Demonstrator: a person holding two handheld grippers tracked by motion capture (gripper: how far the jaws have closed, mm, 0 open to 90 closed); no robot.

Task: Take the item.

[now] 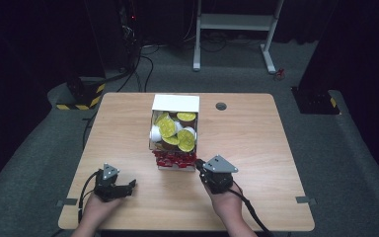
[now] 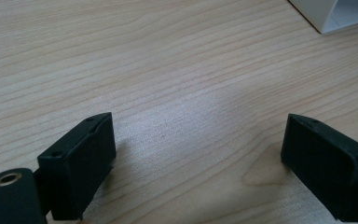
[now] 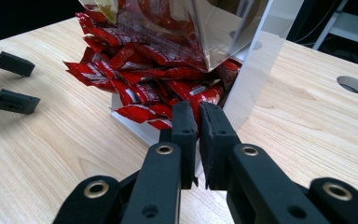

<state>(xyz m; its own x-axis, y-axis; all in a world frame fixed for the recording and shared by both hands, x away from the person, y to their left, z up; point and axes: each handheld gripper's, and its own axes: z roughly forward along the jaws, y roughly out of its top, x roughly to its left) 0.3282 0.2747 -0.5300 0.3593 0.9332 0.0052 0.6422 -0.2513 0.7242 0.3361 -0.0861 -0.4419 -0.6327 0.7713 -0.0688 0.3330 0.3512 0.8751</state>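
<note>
Table (image 1: 256,148) holds a white box (image 1: 175,103) with red packets (image 3: 140,88) mid-frame. My right gripper (image 3: 199,116) is pinched closed beside them; my left gripper (image 2: 198,154) gapes wide, lower left.

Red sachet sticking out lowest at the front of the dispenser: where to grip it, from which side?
Grip the free end of the red sachet that overhangs the white dispenser tray's front lip, coming in low from the person's side. It lies flat and pokes outward, so jaws above and below should pinch it. The right gripper is nearest, jaws shut.
</note>
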